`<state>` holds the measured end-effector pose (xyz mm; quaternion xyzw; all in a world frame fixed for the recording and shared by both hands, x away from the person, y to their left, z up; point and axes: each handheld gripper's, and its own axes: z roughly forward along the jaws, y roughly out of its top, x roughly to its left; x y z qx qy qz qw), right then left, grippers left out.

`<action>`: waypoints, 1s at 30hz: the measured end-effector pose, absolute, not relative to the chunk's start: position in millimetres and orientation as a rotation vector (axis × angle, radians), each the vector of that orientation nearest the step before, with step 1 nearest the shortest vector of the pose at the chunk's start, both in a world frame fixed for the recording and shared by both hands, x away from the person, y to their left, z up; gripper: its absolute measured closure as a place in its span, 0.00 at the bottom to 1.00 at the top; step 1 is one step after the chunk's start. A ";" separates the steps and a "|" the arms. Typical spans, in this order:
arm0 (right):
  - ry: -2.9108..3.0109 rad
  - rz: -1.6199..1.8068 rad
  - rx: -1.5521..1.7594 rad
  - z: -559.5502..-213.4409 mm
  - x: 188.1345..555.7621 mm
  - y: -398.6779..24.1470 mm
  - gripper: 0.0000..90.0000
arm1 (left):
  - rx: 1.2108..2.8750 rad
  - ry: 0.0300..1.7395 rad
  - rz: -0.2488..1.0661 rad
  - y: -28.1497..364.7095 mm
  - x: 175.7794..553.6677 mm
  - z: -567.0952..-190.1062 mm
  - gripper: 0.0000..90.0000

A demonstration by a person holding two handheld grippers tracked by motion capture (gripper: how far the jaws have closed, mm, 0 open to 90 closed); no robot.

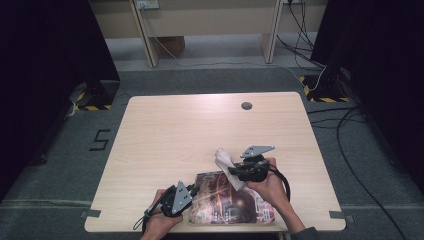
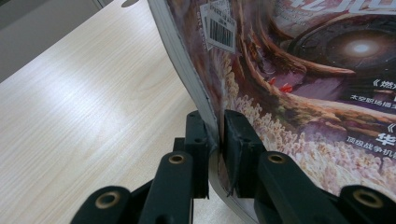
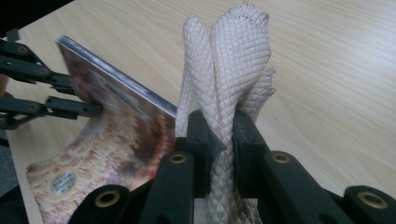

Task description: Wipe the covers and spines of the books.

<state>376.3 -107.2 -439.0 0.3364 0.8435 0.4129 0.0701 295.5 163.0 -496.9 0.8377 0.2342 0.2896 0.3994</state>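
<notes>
A glossy magazine (image 1: 232, 202) with a dark reddish cover lies near the table's front edge. My left gripper (image 1: 189, 191) is shut on the magazine's left edge (image 2: 205, 100), which curls up off the wood between the jaws. My right gripper (image 1: 234, 171) sits over the magazine's far right part and is shut on a white quilted cloth (image 1: 223, 159). In the right gripper view the cloth (image 3: 226, 70) stands bunched up above the jaws, with the magazine (image 3: 119, 135) and the left gripper (image 3: 95, 109) beyond at the left.
The light wooden table (image 1: 200, 125) has a round cable hole (image 1: 246, 105) near its far edge. Cables (image 1: 345, 130) run over the grey floor at the right. Wooden furniture legs (image 1: 150, 45) stand beyond the table.
</notes>
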 end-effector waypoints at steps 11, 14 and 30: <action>2.578 1.308 0.871 -425.9 367.0 -61.3 0.88 | 2.124 0.584 0.747 162.5 297.2 -499.2 0.88; 2.583 1.316 0.856 -424.2 365.8 -56.1 0.88 | 2.126 0.585 0.747 162.5 297.2 -499.2 0.88; 2.579 1.274 0.811 -419.9 364.3 -52.2 0.88 | 2.125 0.565 0.761 162.0 296.7 -498.3 0.87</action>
